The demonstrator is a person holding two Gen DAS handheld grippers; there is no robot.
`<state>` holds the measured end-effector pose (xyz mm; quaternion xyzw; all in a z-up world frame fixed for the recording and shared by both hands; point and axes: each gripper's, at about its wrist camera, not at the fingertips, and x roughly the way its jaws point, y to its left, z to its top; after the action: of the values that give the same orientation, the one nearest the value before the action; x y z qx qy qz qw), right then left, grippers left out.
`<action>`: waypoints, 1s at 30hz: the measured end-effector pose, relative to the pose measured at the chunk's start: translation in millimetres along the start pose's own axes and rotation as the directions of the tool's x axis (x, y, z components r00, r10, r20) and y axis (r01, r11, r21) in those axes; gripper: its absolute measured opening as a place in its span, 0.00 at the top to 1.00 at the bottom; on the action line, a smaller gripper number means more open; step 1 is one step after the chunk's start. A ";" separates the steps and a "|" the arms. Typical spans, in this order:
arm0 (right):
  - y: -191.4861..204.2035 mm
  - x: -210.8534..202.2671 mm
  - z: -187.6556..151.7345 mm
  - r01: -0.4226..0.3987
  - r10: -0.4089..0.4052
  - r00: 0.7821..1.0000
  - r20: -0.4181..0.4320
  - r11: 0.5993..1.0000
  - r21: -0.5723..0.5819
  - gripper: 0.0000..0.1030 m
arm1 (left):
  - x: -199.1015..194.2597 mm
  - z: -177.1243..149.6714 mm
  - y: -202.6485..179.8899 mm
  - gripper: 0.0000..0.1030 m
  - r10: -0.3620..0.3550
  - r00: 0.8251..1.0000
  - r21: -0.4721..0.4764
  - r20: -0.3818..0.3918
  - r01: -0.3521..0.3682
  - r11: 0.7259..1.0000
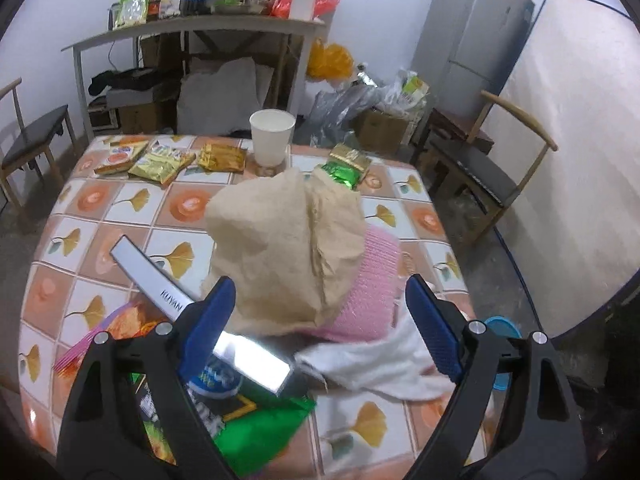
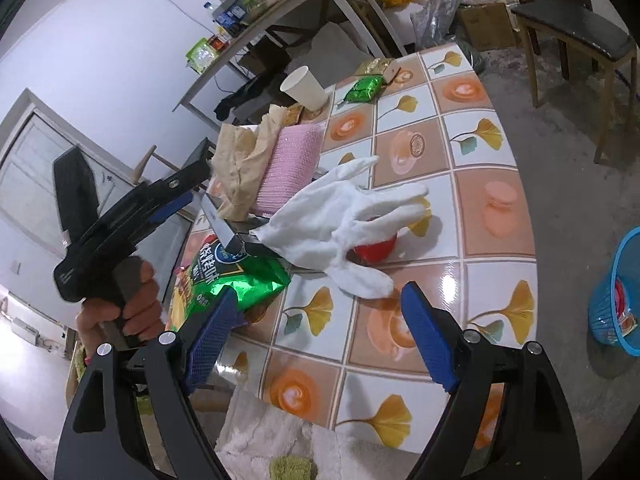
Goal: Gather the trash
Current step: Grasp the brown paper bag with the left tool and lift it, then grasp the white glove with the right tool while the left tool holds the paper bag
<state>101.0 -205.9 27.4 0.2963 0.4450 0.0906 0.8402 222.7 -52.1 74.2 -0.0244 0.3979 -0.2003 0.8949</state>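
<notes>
The tiled worktop carries a white glove, with a green snack bag just beside it. Your left gripper and right gripper both stand apart, holding nothing.

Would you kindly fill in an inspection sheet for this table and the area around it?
Surface: glossy tiled table with ginkgo-leaf print.
Job's things: shiny green snack bag at the near edge; small green foil packet, gold wrappers and white paper cup at the far side.
Clutter: white cloth glove over a red object; pink knitted cloth; beige crumpled paper; silver bar.
Grippers: left gripper open, empty; right gripper open, empty.
Cables: nothing seen.
Surroundings: blue plastic basket on the floor; wooden chair; cluttered grey side table.
</notes>
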 end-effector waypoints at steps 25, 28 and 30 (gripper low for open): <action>12.4 18.0 11.4 0.034 -0.034 0.999 -0.017 0.999 0.002 0.21 | -19.3 4.2 26.4 1.00 -0.049 0.993 -0.033 0.103 0.052 0.998; 13.4 16.3 8.6 0.021 -0.021 1.000 -0.010 1.000 0.001 0.21 | -42.0 5.0 26.9 1.00 -0.056 0.984 -0.047 0.167 0.065 0.997; 13.7 15.1 6.8 0.008 -0.008 1.000 -0.005 1.000 0.002 0.21 | -57.5 4.1 27.1 1.00 -0.060 0.976 -0.056 0.209 0.074 0.996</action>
<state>116.8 -191.4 27.7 0.2953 0.4481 0.0876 0.8392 200.2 -5.9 111.9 -0.0870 0.3079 -0.2139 0.9230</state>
